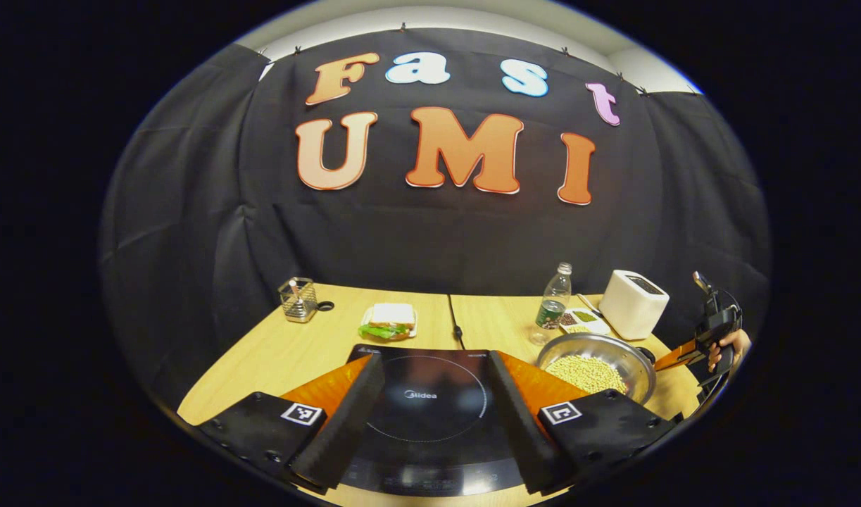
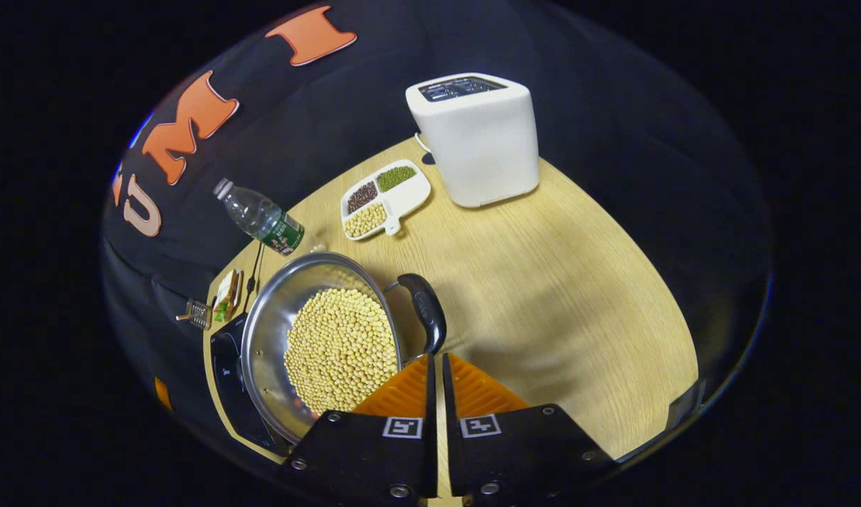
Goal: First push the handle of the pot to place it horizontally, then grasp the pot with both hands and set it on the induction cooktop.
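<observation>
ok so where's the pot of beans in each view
left gripper view: the pot sits right of centre, just right of the induction cooktop, near the left claw.
right gripper view: lower left, its handle above the right claw.
shared landmark: the white toaster, beyond the pot.

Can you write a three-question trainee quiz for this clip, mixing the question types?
1. True or false: the pot already sits centred on the induction cooktop.
2. Multiple choice: the white toaster stands next to which item? A) the divided dish of beans B) a kettle C) a cutting board
3. Fill in: the right gripper has its fingers closed together just at the near end of the pot's ____.

Key
1. False: in the left gripper view the pot stands on the table beside the cooktop, which lies between the open fingers of the left gripper.
2. A
3. handle
</observation>
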A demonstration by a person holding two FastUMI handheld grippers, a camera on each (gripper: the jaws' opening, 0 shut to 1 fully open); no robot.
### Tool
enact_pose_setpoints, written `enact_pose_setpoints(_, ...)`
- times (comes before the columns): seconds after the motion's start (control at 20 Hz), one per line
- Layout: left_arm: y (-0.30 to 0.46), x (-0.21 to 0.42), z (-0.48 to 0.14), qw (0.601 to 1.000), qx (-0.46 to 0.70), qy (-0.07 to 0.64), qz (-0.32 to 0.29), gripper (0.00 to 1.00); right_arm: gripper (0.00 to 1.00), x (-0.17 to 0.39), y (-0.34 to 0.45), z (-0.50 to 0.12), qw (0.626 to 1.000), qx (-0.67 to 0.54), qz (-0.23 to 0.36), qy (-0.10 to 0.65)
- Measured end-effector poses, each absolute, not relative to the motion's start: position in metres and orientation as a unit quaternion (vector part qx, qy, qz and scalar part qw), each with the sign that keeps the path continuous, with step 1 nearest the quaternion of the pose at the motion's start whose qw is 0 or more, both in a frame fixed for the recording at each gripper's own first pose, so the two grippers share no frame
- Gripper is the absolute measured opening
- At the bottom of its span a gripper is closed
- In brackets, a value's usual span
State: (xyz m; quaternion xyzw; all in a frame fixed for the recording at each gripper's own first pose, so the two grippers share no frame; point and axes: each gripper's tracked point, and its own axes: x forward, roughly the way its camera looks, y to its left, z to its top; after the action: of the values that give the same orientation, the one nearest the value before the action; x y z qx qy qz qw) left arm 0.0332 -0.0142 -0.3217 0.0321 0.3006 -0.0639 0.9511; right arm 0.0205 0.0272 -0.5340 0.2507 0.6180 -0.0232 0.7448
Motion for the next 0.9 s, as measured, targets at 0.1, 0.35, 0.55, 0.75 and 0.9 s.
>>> enact_pose_setpoints(0.1,-0.030,0.036,-0.334,0.945,0.024,0.316,-0.077,0.98,0.14,0.027,0.026,-0.530,0.756,0.246,-0.018,0.606)
enact_pose_setpoints(0.35,-0.078,0.036,-0.370,0.919,0.012,0.377,-0.113,0.96,0.51,0.035,0.039,-0.517,0.773,0.222,0.024,0.594)
enact_pose_setpoints(0.55,-0.121,0.029,-0.403,0.889,0.006,0.430,-0.155,0.94,0.69,0.043,0.044,-0.519,0.785,0.197,0.037,0.586)
enact_pose_setpoints(0.75,-0.145,0.024,-0.438,0.861,0.004,0.481,-0.167,0.93,0.82,0.046,0.035,-0.518,0.794,0.178,0.044,0.579)
enact_pose_setpoints(0.9,-0.151,0.028,-0.460,0.849,0.001,0.503,-0.161,0.92,0.86,0.050,0.031,-0.520,0.797,0.169,0.042,0.579)
